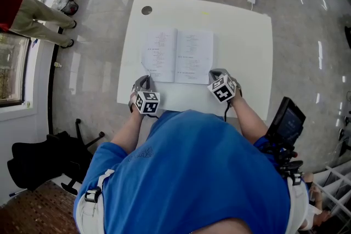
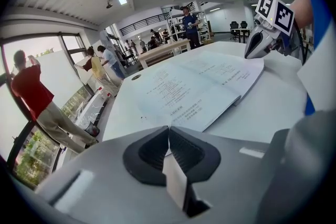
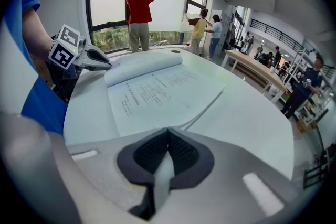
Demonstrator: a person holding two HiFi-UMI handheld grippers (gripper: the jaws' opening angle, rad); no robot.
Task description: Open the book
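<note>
The book [image 1: 177,56] lies open and flat on the white table [image 1: 247,46], both printed pages facing up. My left gripper [image 1: 143,80] is shut, its tips at the book's near left corner; in the left gripper view the book [image 2: 199,86] spreads just past the closed left gripper [image 2: 169,131]. My right gripper [image 1: 215,73] is also shut, at the near right corner. The right gripper view shows the book [image 3: 157,92] just ahead of the closed right gripper [image 3: 168,134]. Nothing shows between either pair of pads.
A round cable hole [image 1: 146,10] sits at the table's far left corner. A black device [image 1: 286,118] stands off the table's right side. A person [image 1: 33,16] stands by the window at left. A black chair [image 1: 44,164] sits on the floor at lower left.
</note>
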